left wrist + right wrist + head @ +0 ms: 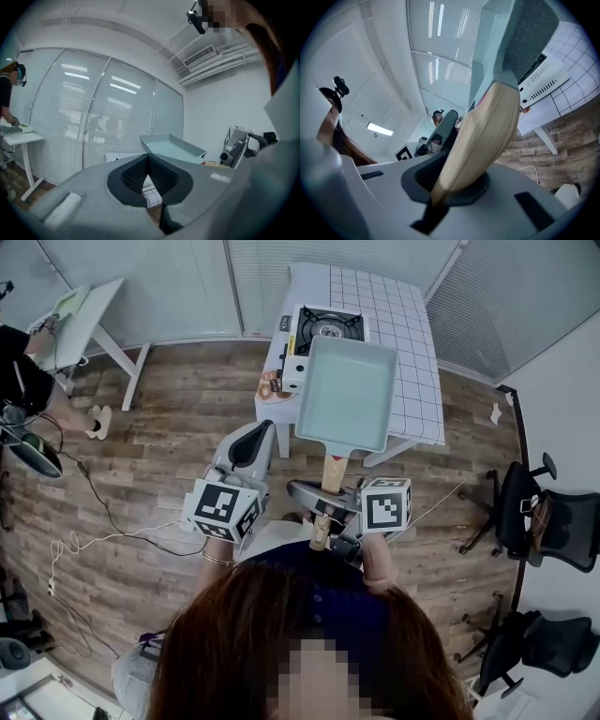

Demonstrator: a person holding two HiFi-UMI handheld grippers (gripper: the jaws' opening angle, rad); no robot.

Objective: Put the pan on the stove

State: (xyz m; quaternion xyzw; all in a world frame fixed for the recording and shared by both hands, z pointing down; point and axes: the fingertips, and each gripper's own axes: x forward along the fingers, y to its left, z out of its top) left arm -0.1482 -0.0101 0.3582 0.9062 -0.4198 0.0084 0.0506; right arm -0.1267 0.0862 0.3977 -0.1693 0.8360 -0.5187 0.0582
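A pale teal rectangular pan (347, 395) with a wooden handle (330, 479) hangs in the air over the near end of the white gridded table (417, 343). My right gripper (323, 504) is shut on that handle, which runs up out of the jaws in the right gripper view (459, 185) to the pan (506, 42). The black-topped stove (326, 326) sits at the table's far end, beyond the pan. My left gripper (251, 448) is left of the handle, shut and empty, with the pan (172, 146) ahead of it.
A person (23, 371) works at a small white side table (89, 320) far left. Cables (94, 521) trail over the wooden floor. Office chairs (553, 517) stand at the right. Small packets (272, 382) lie at the table's left edge beside the stove.
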